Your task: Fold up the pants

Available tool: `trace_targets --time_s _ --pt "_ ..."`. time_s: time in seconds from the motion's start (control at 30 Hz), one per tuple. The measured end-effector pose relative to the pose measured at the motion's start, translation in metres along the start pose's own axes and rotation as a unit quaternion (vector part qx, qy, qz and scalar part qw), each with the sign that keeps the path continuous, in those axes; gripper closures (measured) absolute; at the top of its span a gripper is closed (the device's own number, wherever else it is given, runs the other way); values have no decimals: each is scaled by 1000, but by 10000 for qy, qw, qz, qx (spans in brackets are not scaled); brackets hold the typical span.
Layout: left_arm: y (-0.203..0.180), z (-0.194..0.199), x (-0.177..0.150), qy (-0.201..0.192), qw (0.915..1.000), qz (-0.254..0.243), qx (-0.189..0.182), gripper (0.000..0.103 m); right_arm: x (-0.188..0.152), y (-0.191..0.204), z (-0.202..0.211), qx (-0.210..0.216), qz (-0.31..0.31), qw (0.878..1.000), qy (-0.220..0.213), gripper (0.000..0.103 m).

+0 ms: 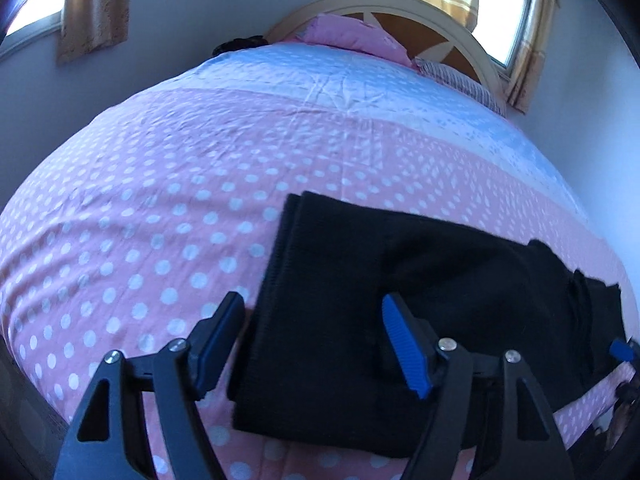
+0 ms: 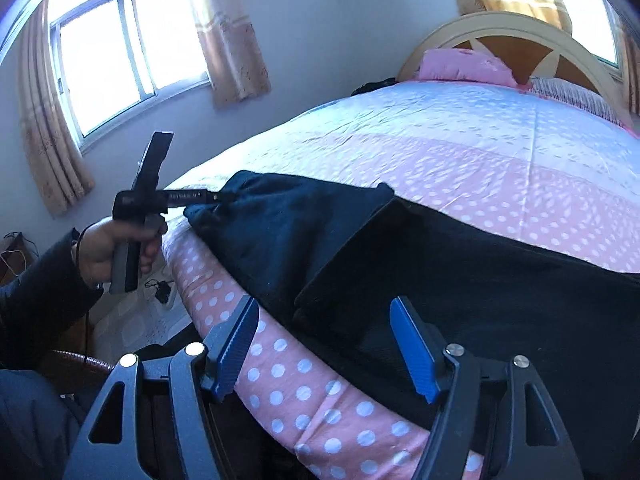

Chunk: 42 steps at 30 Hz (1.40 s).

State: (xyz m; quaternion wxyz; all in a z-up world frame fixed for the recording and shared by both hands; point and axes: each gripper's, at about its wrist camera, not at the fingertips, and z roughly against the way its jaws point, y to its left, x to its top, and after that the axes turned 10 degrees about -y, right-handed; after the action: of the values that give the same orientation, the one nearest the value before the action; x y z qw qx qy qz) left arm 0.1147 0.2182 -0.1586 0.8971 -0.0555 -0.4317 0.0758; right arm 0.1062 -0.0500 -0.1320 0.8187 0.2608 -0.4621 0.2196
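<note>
Dark, almost black pants point(image 1: 460, 272) lie folded in layers on the pink polka-dot bed sheet point(image 1: 140, 220), near the bed's front edge. My left gripper point(image 1: 314, 340) is open and straddles the pants' left end, one finger over the sheet and the other over the cloth. In the right wrist view a hand holds that left gripper point(image 2: 216, 197) with its tip at the pants' point(image 2: 500, 280) far left corner. My right gripper point(image 2: 324, 344) is open above the pants' near edge and the sheet point(image 2: 304, 392); nothing is between its fingers. Its blue tip point(image 1: 622, 350) shows at the far right.
A cream headboard point(image 2: 500, 26) with a pink pillow point(image 2: 460, 64) and a striped pillow point(image 2: 576, 96) stands at the far end. Curtained windows point(image 2: 120, 52) line the wall. Left of the bed are floor, cables point(image 2: 160, 288) and the person's dark sleeve point(image 2: 40, 288).
</note>
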Motion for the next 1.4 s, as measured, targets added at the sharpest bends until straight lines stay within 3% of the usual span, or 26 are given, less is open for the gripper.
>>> trace_targets --time_s 0.23,0.5,0.67,0.77,0.83,0.87,1.23,1.4 --pt "12 3 4 17 9999 123 -107 42 -1 3 4 -10 78 10000 -18 33" --pt "14 2 5 27 9998 110 -163 38 -3 -1 5 -50 60 9999 -66 33" --pt "26 3 9 78 9982 444 -384 39 -4 1 7 -51 106 9999 -80 33" --pt "17 4 5 83 9990 179 -408 51 -4 1 7 -65 103 9999 -89 33" --pt "15 4 6 158 9977 243 -621 75 -4 0 7 -74 104 9999 -86 33" --pt "16 4 7 202 9966 324 -731 78 -4 0 7 -78 99 9999 -92 33" --pt "13 15 17 58 9954 478 -825 81 -2 -4 9 -223 71 9996 -159 33" --pt "3 30 29 -148 9936 429 -1032 82 0 -9 12 -399 28 9991 -172 33"
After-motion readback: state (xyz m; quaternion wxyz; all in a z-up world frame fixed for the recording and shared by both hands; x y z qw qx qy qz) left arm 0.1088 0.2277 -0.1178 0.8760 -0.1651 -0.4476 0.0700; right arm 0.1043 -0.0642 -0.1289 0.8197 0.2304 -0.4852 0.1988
